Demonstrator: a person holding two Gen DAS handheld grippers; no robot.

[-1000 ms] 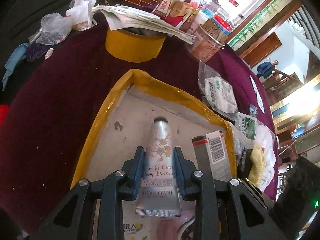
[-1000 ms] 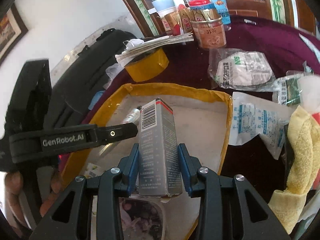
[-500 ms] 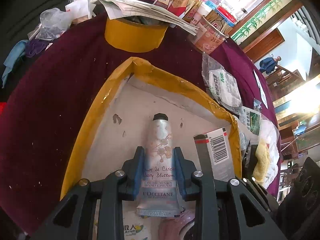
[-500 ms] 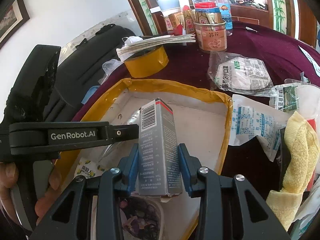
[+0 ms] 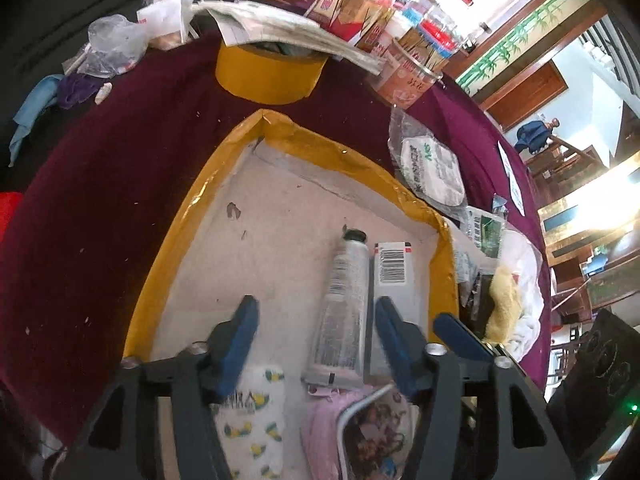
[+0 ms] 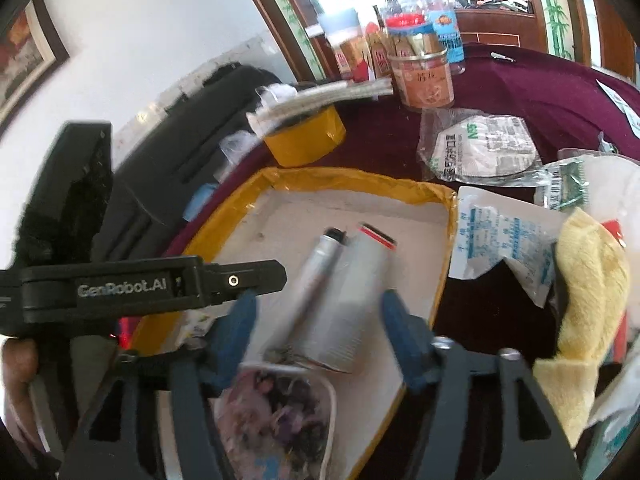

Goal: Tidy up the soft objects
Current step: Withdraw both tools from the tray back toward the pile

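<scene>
Two things, a smooth silver squeeze tube (image 5: 344, 304) and a flat-sided grey carton (image 5: 394, 280), lie touching inside the yellow-taped tray (image 5: 168, 264), freed as my left gripper (image 5: 314, 340) and right gripper (image 6: 318, 338) just spread apart.

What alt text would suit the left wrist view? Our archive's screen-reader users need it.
The open left gripper hangs over a yellow-edged tray, where a silver hand-cream tube lies beside a grey barcoded box, both released. A yellow tape roll sits beyond on the maroon tablecloth.
</scene>
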